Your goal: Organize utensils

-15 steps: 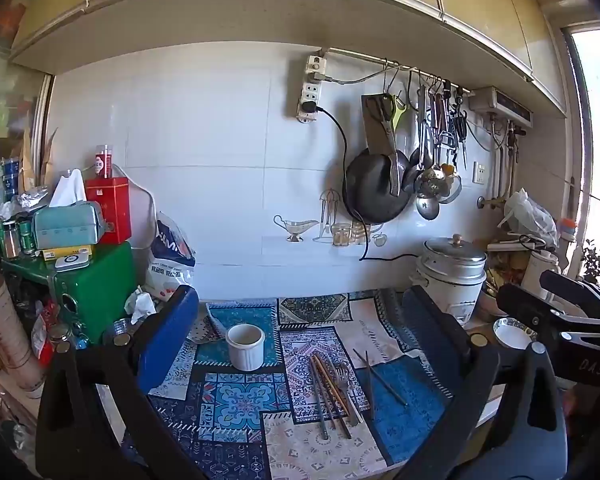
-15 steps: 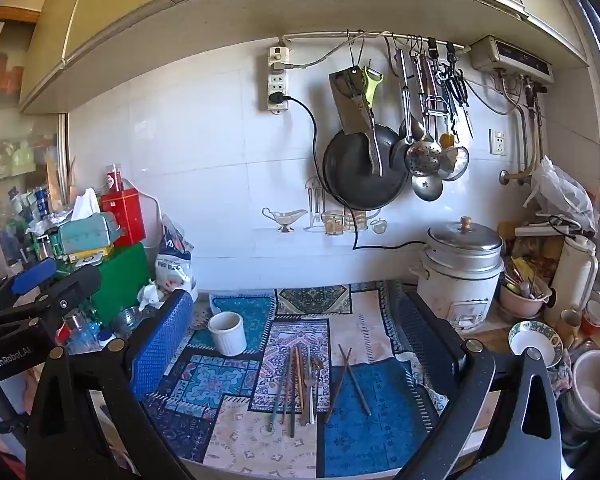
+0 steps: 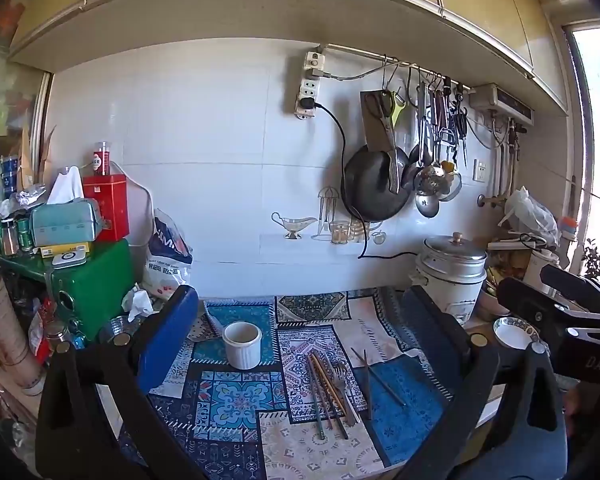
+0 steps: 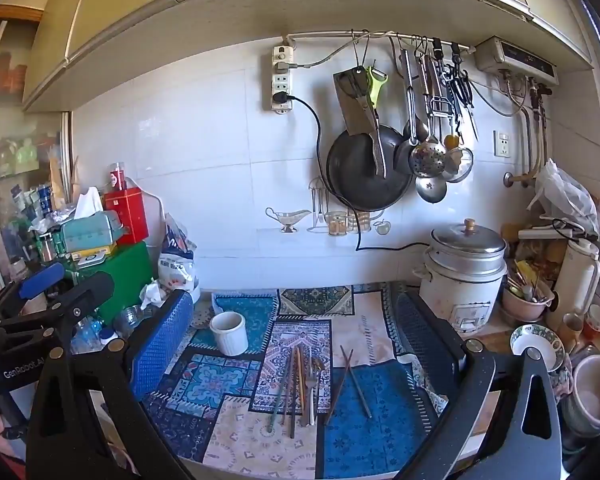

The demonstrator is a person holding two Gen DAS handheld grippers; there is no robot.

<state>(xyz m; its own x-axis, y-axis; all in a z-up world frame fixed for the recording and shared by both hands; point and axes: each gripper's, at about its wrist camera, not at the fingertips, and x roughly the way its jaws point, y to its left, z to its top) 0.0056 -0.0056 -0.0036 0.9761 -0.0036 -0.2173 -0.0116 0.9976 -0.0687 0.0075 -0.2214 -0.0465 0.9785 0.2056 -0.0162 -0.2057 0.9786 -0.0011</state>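
Task not yet begun. Chopsticks and forks [image 4: 300, 384] loose on table cloth [image 4: 228, 436], lower centre of frame; cup [image 4: 229, 332] empty, left of them. Left gripper [image 3: 300, 344] and right gripper [image 4: 300, 340] wide, holding nothing.

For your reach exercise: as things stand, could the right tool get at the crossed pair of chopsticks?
Probably yes. The right tool is open and empty, and the crossed chopsticks lie bare on the cloth ahead, apart from the utensil bundle.
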